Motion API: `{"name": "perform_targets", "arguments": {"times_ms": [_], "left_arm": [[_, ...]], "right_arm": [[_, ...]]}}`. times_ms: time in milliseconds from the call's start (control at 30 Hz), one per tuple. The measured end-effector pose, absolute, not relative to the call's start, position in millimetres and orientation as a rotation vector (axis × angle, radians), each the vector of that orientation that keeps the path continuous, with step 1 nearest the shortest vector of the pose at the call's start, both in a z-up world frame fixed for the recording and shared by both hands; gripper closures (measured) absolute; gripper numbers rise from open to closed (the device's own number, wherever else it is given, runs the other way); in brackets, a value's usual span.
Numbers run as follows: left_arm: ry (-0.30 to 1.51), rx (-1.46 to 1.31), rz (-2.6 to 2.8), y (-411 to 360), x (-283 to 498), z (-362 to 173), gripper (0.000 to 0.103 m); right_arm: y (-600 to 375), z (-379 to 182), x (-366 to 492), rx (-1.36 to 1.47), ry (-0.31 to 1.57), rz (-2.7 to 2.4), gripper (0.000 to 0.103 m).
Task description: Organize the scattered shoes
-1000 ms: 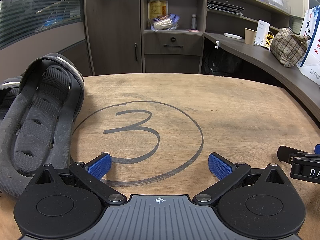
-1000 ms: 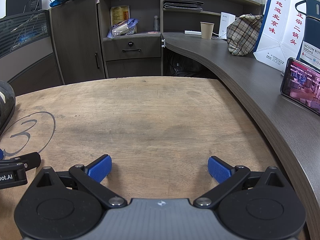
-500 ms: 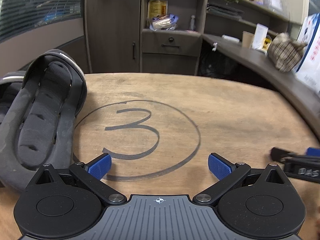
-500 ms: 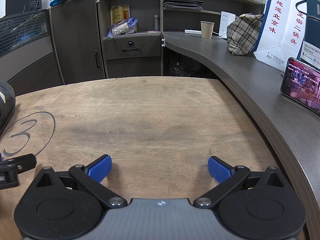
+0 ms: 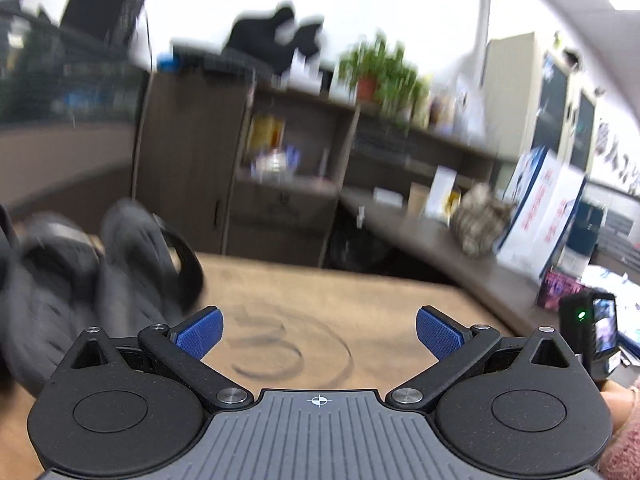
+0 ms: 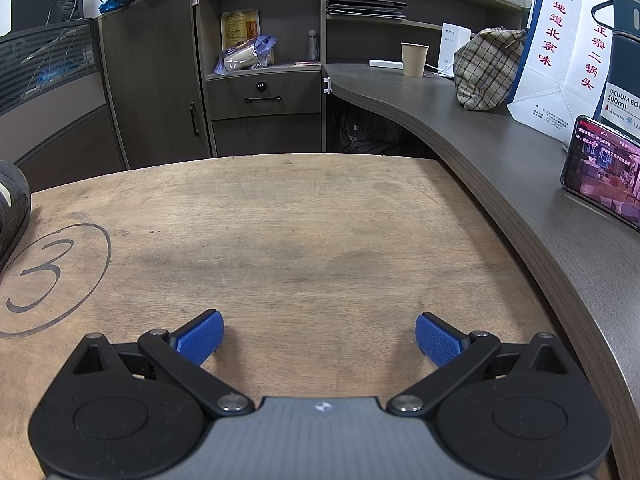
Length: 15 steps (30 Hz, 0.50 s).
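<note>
Both claws gape empty; dark shoes [image 5: 120,264] crowd the table's [image 6: 320,220] left edge.

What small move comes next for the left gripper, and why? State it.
Probably swing the open left gripper leftward onto the dark grey rubber clogs: nothing is between its blue pads, and the clogs lie left of it beside the circled 3 on the wooden table.
</note>
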<state>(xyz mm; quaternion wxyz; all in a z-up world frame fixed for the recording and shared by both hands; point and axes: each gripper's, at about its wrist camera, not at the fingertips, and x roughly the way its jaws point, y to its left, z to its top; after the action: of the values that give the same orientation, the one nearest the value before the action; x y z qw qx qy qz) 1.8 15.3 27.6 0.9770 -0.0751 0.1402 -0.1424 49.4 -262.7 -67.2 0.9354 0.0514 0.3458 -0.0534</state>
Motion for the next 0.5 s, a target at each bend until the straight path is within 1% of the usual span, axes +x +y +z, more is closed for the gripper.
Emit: {"name": "perform_targets", "arguments": {"times_ms": [67,167,267,367,433,500], "left_arm": [[0.212,-0.12,-0.201,37,-12,32,0.0],[0.177,-0.052,-0.078,55,-19,37,0.0],[0.168,0.092,0.051,66,-17,38,0.0],[0.207,0.296,0.191,68,-2,37,0.0],[0.26,0.623,0.323,62,25,25,0.0],[0.305,0.769,0.318,58,40,16,0.0]], "right_arm": [[-255,-60,45,0.129,0.673,-0.088,0.0],[-232,-40,36,0.126,0.574,-0.002,0.0],[-208,-18,32,0.126,0.482,0.165,0.0],[-183,-1,42,0.135,0.449,0.314,0.0],[-170,3,52,0.146,0.428,0.388,0.0],[-149,3,77,0.157,0.461,0.462,0.0]]}}
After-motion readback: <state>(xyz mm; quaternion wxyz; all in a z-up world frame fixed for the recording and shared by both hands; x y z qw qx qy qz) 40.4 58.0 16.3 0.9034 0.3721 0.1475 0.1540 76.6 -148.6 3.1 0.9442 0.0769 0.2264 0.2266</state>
